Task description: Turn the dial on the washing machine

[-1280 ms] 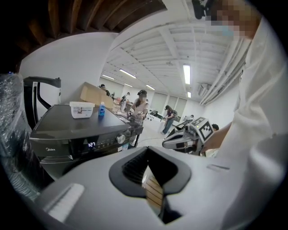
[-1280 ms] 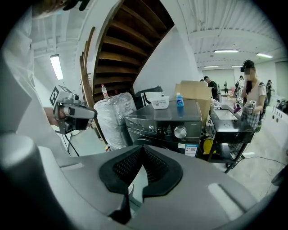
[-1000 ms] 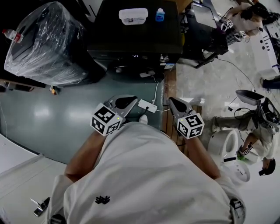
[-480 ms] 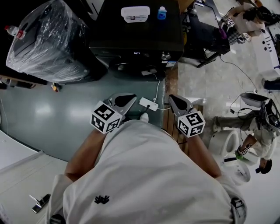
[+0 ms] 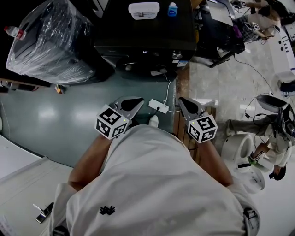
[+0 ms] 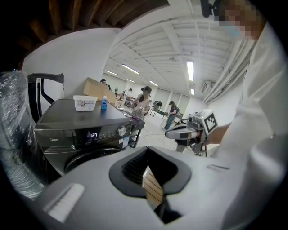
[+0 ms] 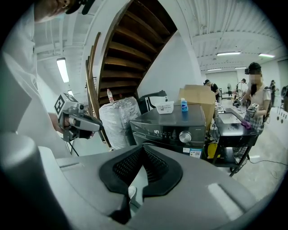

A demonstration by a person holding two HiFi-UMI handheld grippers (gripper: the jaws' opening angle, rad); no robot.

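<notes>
The dark front-loading washing machine (image 5: 143,32) stands ahead of me on the floor, with a lit display and a silver dial (image 5: 177,56) at the right end of its panel. The dial (image 7: 184,137) shows clearly in the right gripper view and, smaller, as the dial (image 6: 121,131) in the left gripper view. My left gripper (image 5: 131,105) and right gripper (image 5: 185,104) are held side by side in front of my body, well short of the machine. Both are shut with nothing between the jaws.
A white box (image 5: 144,9) and a blue bottle (image 5: 173,8) sit on the washer's top. A plastic-wrapped appliance (image 5: 46,41) stands to its left, a black cart (image 7: 234,126) to its right. A white power strip (image 5: 158,107) with its cable lies on the floor between the grippers. People work at the right.
Both grippers have stayed in place. The head view has shifted a little, so the washer sits slightly higher in the picture.
</notes>
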